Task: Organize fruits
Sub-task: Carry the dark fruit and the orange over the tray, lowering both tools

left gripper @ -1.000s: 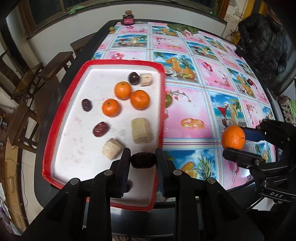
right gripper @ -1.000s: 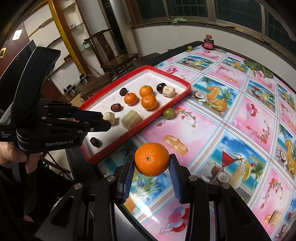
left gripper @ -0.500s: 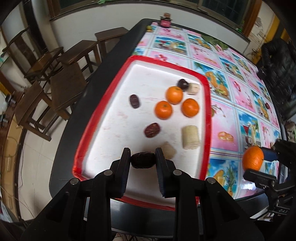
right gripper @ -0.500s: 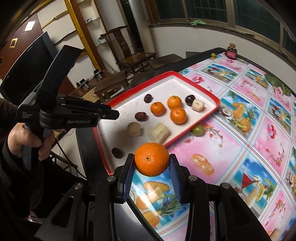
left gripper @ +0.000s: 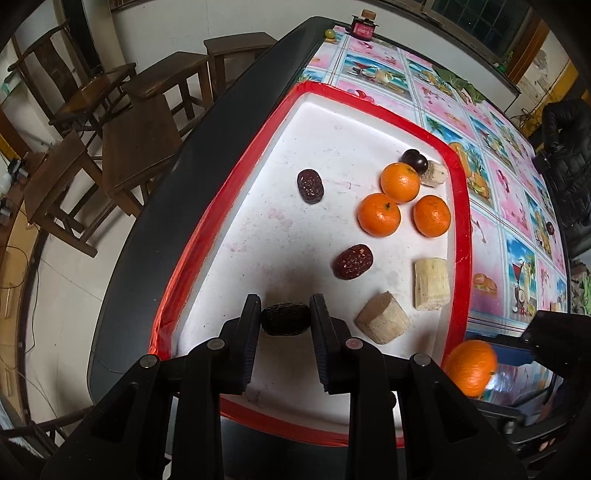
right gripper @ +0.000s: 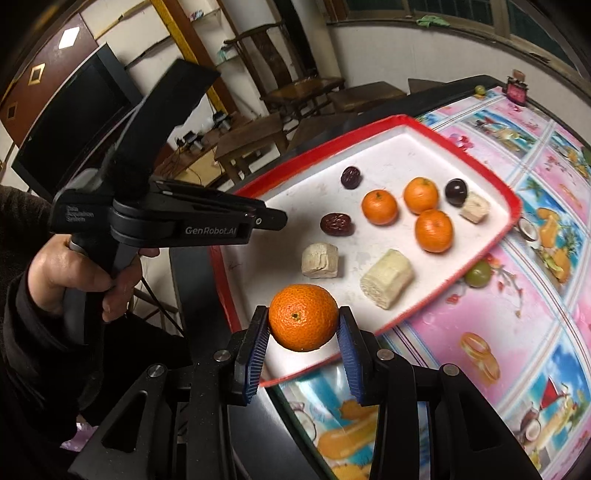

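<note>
A red-rimmed white tray [left gripper: 460,206] holds three tangerines [left gripper: 379,214], two red dates [left gripper: 352,261], a dark plum [left gripper: 414,161] and three pale sugarcane pieces [left gripper: 431,283]. My left gripper [left gripper: 285,318] is shut on a dark date [left gripper: 285,319], held just above the tray's near end. My right gripper [right gripper: 302,325] is shut on a tangerine [right gripper: 302,317], held above the tray's near right corner [right gripper: 280,378]. That tangerine also shows in the left wrist view [left gripper: 470,366].
A green grape-like fruit [right gripper: 477,273] lies on the patterned tablecloth [right gripper: 517,332] beside the tray's rim. A small red jar [left gripper: 364,26] stands at the far table edge. Wooden chairs and stools [left gripper: 140,122] stand left of the table.
Both grippers have moved left toward the tray with their fruit still held. The left gripper now hangs low over the tray's near end; the right one has reached the tray's corner.
</note>
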Available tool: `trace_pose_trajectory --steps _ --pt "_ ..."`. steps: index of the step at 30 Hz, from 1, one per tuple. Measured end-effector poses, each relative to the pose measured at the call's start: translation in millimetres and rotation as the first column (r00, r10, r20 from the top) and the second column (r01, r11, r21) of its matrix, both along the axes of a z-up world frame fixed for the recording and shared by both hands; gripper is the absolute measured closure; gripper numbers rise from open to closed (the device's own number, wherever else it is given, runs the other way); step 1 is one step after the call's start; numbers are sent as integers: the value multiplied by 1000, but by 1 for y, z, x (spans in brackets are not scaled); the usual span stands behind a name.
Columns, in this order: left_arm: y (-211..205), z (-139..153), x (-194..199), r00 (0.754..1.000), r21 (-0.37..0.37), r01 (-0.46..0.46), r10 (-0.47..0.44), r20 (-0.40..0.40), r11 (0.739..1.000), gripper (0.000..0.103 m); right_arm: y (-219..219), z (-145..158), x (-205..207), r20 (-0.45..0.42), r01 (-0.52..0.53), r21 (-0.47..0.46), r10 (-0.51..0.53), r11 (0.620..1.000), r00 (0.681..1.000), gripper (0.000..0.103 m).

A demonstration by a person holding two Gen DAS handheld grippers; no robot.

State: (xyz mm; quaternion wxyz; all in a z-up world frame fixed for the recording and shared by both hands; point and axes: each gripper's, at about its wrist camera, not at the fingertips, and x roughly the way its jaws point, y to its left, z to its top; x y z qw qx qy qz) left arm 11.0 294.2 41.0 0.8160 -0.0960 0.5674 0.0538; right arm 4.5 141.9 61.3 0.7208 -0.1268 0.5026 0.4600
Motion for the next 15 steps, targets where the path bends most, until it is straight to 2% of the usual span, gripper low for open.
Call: trace_pose_trajectory --steps 15 --pt "3 -16 1 1000 -17 -1 1 -24 1000 78 28 -39 7 -4 -2 -98 1 995 1000 66"
